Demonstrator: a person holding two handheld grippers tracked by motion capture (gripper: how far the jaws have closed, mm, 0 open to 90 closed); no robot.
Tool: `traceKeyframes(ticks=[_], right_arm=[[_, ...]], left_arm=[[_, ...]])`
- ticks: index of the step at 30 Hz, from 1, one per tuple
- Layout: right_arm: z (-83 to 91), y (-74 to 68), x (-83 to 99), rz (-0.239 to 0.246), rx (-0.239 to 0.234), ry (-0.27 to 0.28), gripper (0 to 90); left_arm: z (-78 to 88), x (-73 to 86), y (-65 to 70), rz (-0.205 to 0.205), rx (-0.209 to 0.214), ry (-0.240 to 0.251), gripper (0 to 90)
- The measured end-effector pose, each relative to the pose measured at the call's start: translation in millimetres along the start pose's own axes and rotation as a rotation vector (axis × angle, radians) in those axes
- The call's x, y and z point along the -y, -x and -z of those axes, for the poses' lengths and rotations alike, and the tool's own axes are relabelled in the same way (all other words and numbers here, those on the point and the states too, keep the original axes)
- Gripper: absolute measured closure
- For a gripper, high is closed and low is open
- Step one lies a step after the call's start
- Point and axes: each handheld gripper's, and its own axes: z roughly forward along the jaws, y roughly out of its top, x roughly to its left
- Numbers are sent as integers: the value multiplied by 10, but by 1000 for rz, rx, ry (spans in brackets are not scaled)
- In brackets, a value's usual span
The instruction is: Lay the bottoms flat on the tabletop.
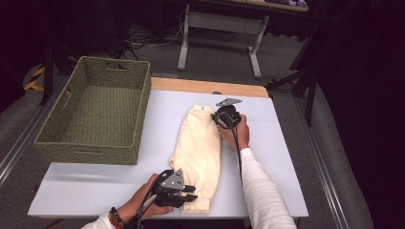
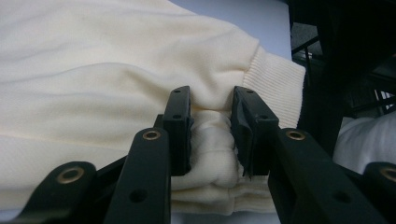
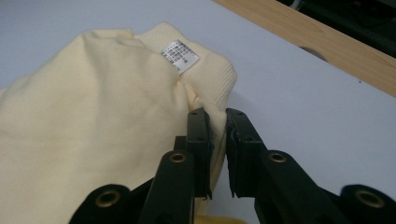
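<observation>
Cream sweater (image 1: 198,145) — green woven basket (image 1: 57,138)

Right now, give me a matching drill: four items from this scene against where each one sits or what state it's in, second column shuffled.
Items:
1. left gripper
2. right gripper
3. woven basket
4. white label

Place or state:
A. at the table's far left, nothing inside
B. pinches the collar end of the cream garment
C. sewn inside the collar
D. clamps the bunched ribbed hem at the near edge

Pairs: 1-D, 2-B, 3-A, 4-C
</observation>
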Motion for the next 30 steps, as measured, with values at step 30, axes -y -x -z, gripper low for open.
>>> traceKeyframes(ticks=[30], right_arm=[[200,147,433,-35,22,-9,862]], left_arm=[[-10,1,44,-11,-29,7,684]])
